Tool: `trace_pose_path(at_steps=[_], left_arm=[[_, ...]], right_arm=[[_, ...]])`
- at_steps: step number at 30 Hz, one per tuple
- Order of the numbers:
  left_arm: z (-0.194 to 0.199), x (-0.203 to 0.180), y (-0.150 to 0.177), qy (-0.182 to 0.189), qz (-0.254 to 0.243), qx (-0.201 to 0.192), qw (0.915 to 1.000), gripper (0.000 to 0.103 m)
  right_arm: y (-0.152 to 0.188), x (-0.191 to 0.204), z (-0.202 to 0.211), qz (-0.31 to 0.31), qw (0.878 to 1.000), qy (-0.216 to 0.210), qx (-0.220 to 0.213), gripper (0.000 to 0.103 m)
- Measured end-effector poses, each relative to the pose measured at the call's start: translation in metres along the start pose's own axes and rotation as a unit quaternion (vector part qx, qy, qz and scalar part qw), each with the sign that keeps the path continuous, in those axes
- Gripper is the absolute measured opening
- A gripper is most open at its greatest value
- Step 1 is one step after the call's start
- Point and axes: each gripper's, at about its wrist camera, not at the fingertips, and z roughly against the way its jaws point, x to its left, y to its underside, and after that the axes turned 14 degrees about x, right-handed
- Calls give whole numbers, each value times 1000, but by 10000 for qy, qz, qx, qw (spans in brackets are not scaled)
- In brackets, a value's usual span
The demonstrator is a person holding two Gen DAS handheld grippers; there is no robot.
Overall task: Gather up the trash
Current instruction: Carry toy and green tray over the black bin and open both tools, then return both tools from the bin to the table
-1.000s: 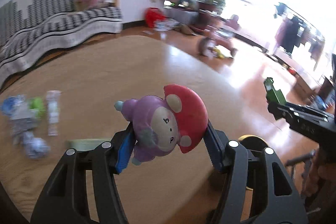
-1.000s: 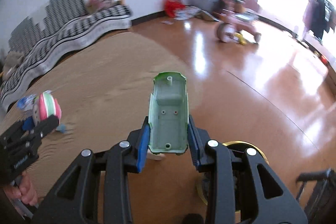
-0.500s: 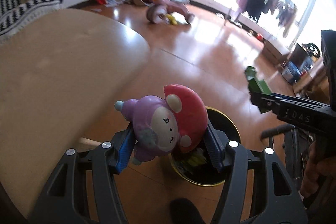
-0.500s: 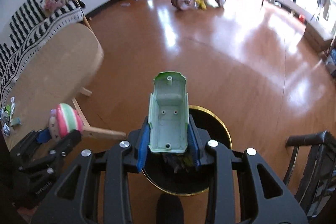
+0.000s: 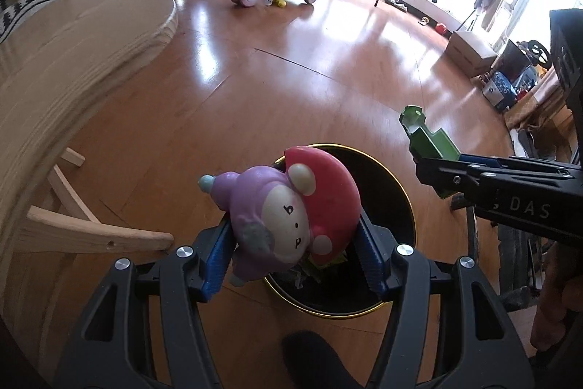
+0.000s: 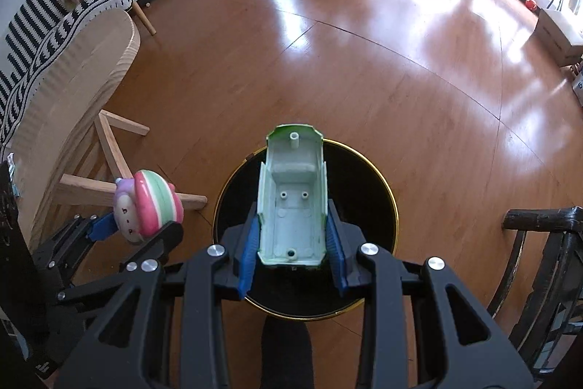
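Both pairs of tongs hang above the black, gold-rimmed waste bin [image 6: 379, 206] on the wooden floor. The left tongs [image 5: 295, 254] clamp a purple mushroom-capped toy figure [image 5: 288, 210], tilted, its red cap toward the right. The right tongs [image 6: 291, 246] grip a green toy vehicle shell [image 6: 291, 195], hollow side up, its long axis running straight ahead over the bin's mouth. To drop cleanly, each load should probably be centred over the opening before release; the figure looks nearer the rim.
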Motion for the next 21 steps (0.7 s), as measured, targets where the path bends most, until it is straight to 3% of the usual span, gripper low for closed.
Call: trace_pose_path(at_steps=[6,7,8,9,10,16,21], left_arm=[[-2,-3,1,43,-63,23,10000,61],[-2,-3,0,45,-56,33,10000,64],[-2,-4,0,62,-45,41,10000,68],[-1,-3,0,90,-26,8,10000,78],[2,-2,1,86,-17,-45,10000,83],[17,8,5,-44,-72,-186,9998,88],[58,39,13,-348,144,-488,9981,93]], right_arm=[[-1,-2,3,-32,10000,-4,-34,34],[-1,-2,3,-44,10000,-9,-14,49],[-1,-2,3,-82,10000,29,-18,77],[0,-3,5,-112,9999,54,-85,83],[-1,-3,8,-124,9998,78,-168,84],[-4,8,27,-176,9990,-49,-416,84],[-9,50,53,111,9964,-128,-834,85]])
